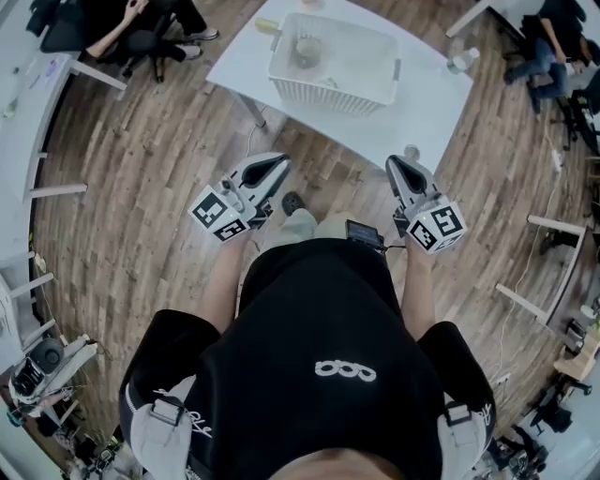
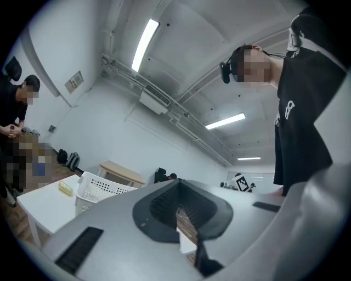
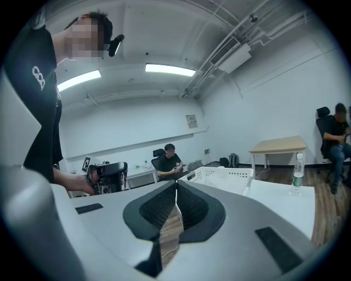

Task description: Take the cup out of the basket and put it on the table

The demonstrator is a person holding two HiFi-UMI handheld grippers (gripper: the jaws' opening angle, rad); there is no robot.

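A white slotted basket [image 1: 333,61] stands on the white table [image 1: 427,103] ahead of me. A pale cup [image 1: 307,52] sits inside it near its left end. Both grippers are held over the wooden floor, short of the table's near edge. My left gripper [image 1: 272,167] is shut with nothing between its jaws, and so is my right gripper [image 1: 401,169]. In the left gripper view the basket [image 2: 101,189] shows beyond the closed tips [image 2: 178,184]. The right gripper view has the basket [image 3: 225,176] past its closed tips [image 3: 176,184]. The basket walls hide the cup in both gripper views.
A clear plastic bottle [image 1: 462,61] stands at the table's right corner, and a yellow object [image 1: 267,26] lies left of the basket. People sit at desks at the far left [image 1: 141,33] and far right [image 1: 548,47]. Desks and chairs line the room's edges.
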